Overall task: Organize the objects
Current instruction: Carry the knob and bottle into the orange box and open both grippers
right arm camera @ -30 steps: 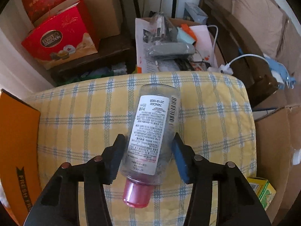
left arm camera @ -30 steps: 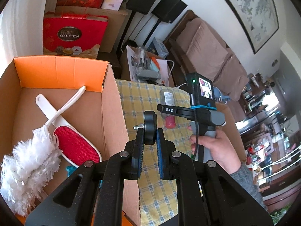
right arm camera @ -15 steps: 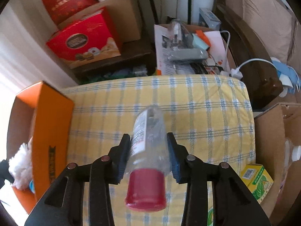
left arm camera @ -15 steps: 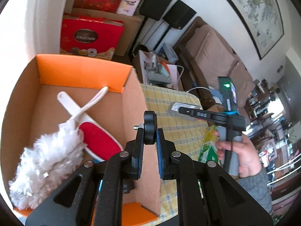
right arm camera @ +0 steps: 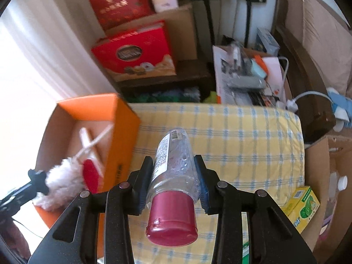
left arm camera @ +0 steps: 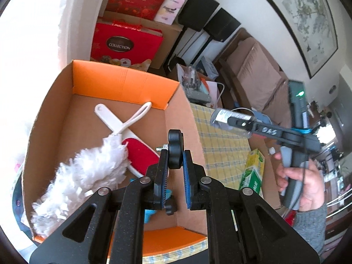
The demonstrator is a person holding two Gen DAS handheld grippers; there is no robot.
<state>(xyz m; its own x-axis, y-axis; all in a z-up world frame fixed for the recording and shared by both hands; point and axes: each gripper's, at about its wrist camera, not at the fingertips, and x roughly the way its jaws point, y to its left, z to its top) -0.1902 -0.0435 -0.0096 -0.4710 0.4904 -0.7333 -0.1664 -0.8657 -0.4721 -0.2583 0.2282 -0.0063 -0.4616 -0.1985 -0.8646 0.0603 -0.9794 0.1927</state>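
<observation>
Bottle (left arm camera: 231,121), clear w/ pink cap, rides in my right gripper (left arm camera: 237,123) above worktop (left arm camera: 220,145); left fingers (left arm camera: 164,171) pinch black knob (left arm camera: 175,149) over box (left arm camera: 123,85). Right view: fingers (right arm camera: 146,176) squeeze bottle mid-body (right arm camera: 173,165); light, slick plastic, I'd hold there.

Clear bottle (right arm camera: 173,165) with pink cap (right arm camera: 171,220); yellow cloth (right arm camera: 242,136) checked in blue; brown box (left arm camera: 182,118), orange flaps; white duster (left arm camera: 88,171); red brush (left arm camera: 140,151); green-yellow carton (right arm camera: 301,206).
</observation>
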